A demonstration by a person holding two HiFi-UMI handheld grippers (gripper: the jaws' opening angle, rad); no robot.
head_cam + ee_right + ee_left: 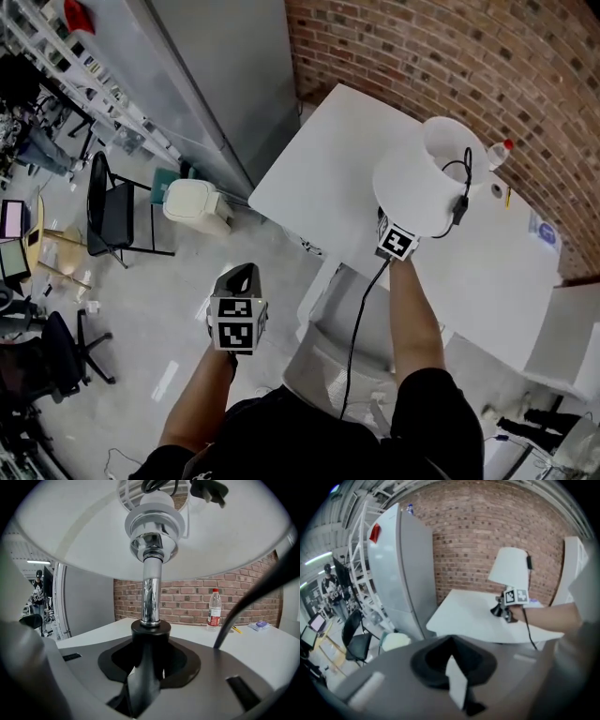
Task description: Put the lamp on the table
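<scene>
- Lamp [151, 597] is hanging upright over the white table's [319, 178] near edge, chrome stem vertical, shade topmost.
- Right gripper [145, 667] is clamping its black base.
- Left gripper [461, 695] is hovering above the grey floor [169, 309], jaws together, empty.
- Brick wall [422, 56] is backing the table.

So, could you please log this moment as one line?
right gripper: shut on lamp stem | lamp: upright over white table | left gripper: shut, empty | water bottle: on table

Wht lamp [424, 184] upright abv table [319, 173]
</scene>
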